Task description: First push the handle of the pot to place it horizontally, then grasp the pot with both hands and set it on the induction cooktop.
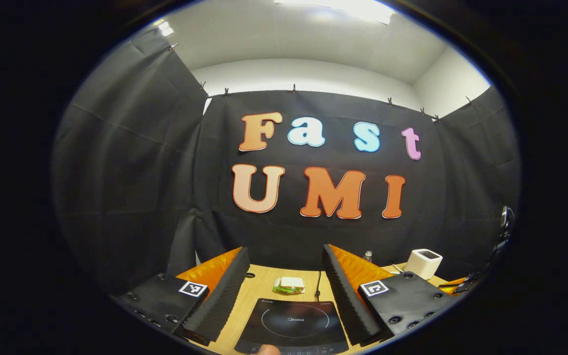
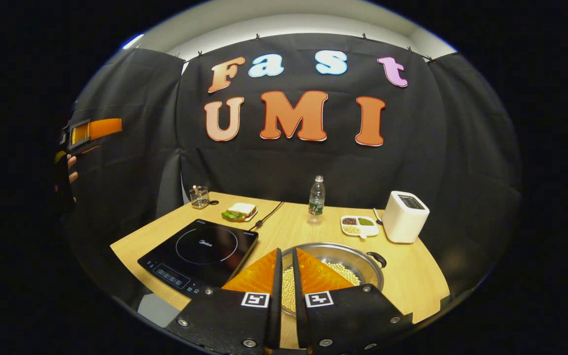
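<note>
Steel pot (image 2: 336, 268): on the wooden tabletop (image 2: 427, 276), just right of the induction cooktop (image 2: 200, 254), not on it; holds pale beans; one black side handle (image 2: 376, 258) shows at its right rim.
Induction cooktop: black glass, flat on the tabletop, its control strip on the near edge; in the left gripper view it lies directly ahead (image 1: 294, 323).
Right tongs (image 2: 285, 268): narrow, fingers nearly together with a thin gap, gripping nothing; tips in front of the pot's near rim, beans visible through the gap. Contact with the rim cannot be told.
Left tongs (image 1: 284, 276): wide apart, nothing between them; raised above the tabletop (image 1: 264, 283), aimed across the cooktop at the back wall.
Left tongs, from the right gripper view: at the far left edge (image 2: 87, 132), high up, with the fingers of the holding hand (image 2: 71, 170) below it.
Other items: sandwich (image 2: 239, 211) beyond the cooktop; small glass holder (image 2: 198, 197) at the back left corner; water bottle (image 2: 316, 197); divided dish (image 2: 359, 225) of dried beans; white toaster (image 2: 405, 217) at the right.
Cable (image 2: 268, 214): runs from the cooktop toward the back wall.
</note>
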A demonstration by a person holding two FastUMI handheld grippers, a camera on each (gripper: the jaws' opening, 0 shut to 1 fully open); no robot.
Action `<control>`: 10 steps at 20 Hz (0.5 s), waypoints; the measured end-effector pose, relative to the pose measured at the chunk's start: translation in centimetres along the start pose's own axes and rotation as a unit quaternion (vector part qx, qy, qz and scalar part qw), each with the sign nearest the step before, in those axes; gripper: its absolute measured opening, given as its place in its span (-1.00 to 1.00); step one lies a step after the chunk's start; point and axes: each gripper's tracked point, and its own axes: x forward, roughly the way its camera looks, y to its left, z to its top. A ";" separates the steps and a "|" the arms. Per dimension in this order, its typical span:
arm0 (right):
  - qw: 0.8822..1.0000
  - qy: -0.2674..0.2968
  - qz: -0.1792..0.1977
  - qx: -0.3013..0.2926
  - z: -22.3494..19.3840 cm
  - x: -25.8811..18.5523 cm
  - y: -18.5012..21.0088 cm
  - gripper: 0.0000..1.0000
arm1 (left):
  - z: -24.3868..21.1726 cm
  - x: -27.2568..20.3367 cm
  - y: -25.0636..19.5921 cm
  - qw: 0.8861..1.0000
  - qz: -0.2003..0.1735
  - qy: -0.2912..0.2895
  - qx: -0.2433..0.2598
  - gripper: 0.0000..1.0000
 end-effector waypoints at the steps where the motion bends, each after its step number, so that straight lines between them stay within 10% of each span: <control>1: 1.000 0.011 0.003 0.000 -1.0 0.2 0.2 -0.75 | -0.2 0.0 0.2 1.000 0.002 0.002 0.000 0.96; 10: 0.993 0.116 0.012 -0.003 -11.1 2.1 1.6 -1.00 | -0.9 -0.1 1.0 1.000 0.004 0.005 0.010 0.94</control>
